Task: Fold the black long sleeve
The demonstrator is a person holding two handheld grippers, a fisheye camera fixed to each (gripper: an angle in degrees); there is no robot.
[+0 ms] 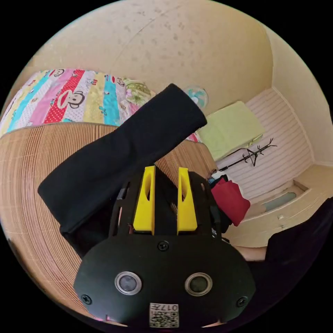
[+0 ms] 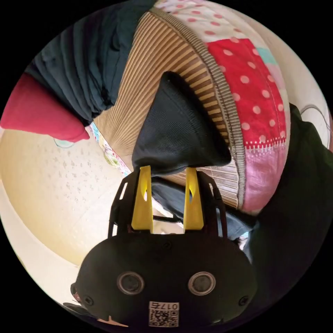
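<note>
Bare woven mat (image 1: 31, 180) left of the black sleeve (image 1: 114, 156).

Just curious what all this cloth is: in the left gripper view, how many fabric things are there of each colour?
Black: 1, the long sleeve over the woven mat.
Red: 1, a folded cloth past the mat's edge.
Pale green: 1, a cloth near the wall.
Multicoloured: 1, the striped quilt.
Total: 4.
</note>
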